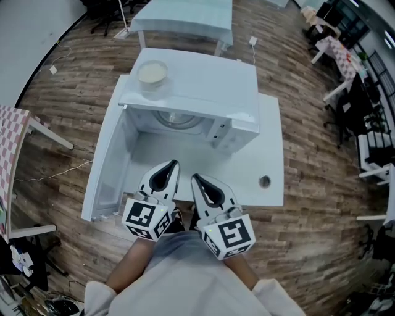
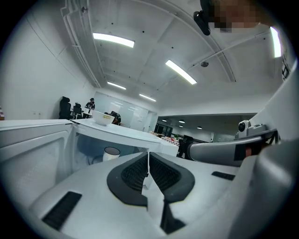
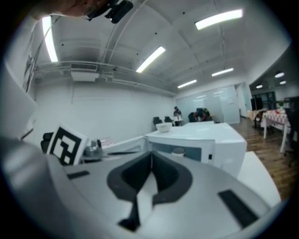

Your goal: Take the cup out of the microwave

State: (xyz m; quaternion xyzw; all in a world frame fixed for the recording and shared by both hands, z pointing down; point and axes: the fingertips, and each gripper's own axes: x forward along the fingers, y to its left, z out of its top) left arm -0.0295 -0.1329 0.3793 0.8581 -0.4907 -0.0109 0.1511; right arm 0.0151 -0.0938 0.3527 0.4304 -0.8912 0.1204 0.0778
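In the head view, a white table point(image 1: 271, 154) stands on a wood plank floor point(image 1: 308, 247). On it sits a white microwave point(image 1: 203, 80), its door point(image 1: 111, 166) swung open to the left. A bowl point(image 1: 152, 73) rests on top of the microwave, and a second table point(image 1: 185, 18) stands beyond it. The left gripper point(image 1: 174, 165) and the right gripper point(image 1: 194, 178) hang side by side just in front of the microwave's opening.

In the left gripper view, the jaws are pressed together with nothing between them. The cup point(image 2: 111, 153) stands upright inside the microwave, and strip lights point(image 2: 113, 40) run along the ceiling above.

In the right gripper view, the jaws also meet, empty. The cup shows inside the microwave, well apart from them.
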